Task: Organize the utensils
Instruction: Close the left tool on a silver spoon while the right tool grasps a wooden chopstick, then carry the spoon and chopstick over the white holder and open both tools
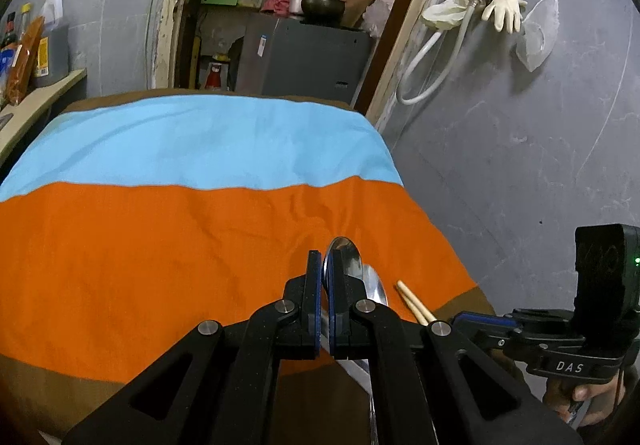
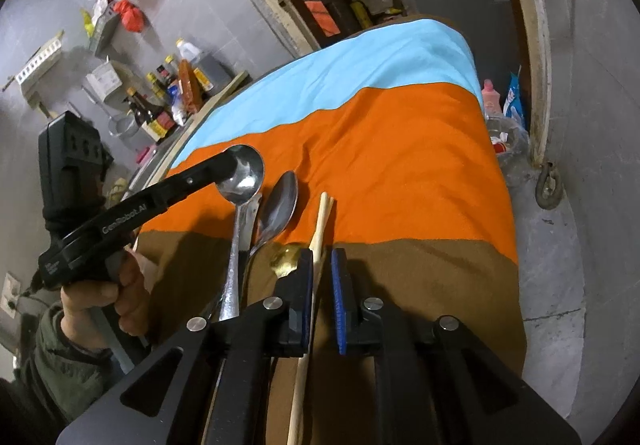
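Left hand-held gripper (image 1: 327, 265) clenched on the bowl of a round steel ladle-spoon (image 2: 242, 175), raised above the orange band of the striped cloth (image 2: 400, 149). Just beside that spoon: an oval steel spoon (image 2: 280, 205), then wooden chopsticks (image 2: 320, 233) and a gold spoon (image 2: 285, 259). Right hand-held gripper (image 2: 322, 265) released, fingers straddling the chopsticks.

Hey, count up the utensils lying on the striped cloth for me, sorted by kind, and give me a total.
Steel spoons: 2, a round-bowled spoon whose bowl is between the left gripper fingers, and an oval spoon beside it.
Gold spoon: 1, partly hidden by the right gripper.
Wooden chopsticks: 2, one pair.
Total: 5 pieces.
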